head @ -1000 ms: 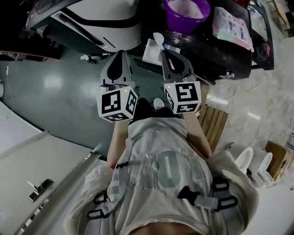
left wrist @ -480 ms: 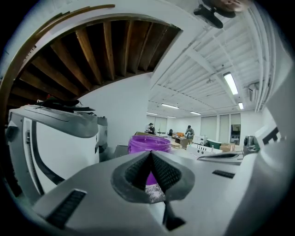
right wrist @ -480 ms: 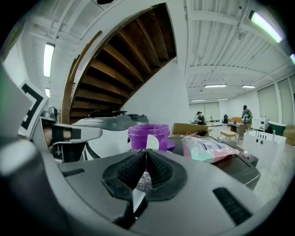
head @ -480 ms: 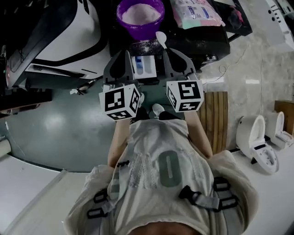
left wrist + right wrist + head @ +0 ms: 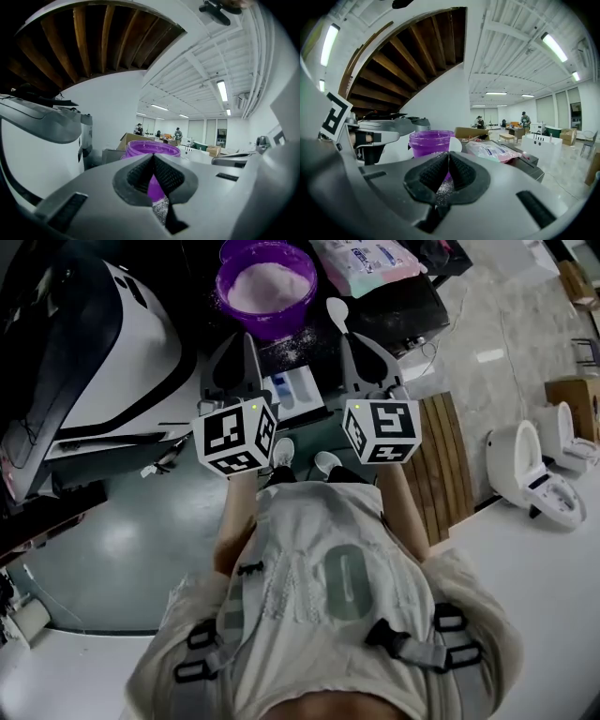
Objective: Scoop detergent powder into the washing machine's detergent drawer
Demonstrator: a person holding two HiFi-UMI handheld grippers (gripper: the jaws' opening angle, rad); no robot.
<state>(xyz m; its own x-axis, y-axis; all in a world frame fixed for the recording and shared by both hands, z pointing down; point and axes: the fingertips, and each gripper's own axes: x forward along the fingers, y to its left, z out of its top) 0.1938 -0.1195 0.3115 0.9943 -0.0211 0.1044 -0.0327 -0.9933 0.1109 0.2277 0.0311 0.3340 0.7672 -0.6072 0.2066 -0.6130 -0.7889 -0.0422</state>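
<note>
Both pairs of jaws pressed together, empty. The white spoon point(image 5: 335, 309) lies upper centre, handle running down toward your right gripper point(image 5: 449, 159); left gripper point(image 5: 153, 161) points at the purple tub point(image 5: 267, 282).

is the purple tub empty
No, the head view shows the purple tub holding a heap of pale powder.
</note>
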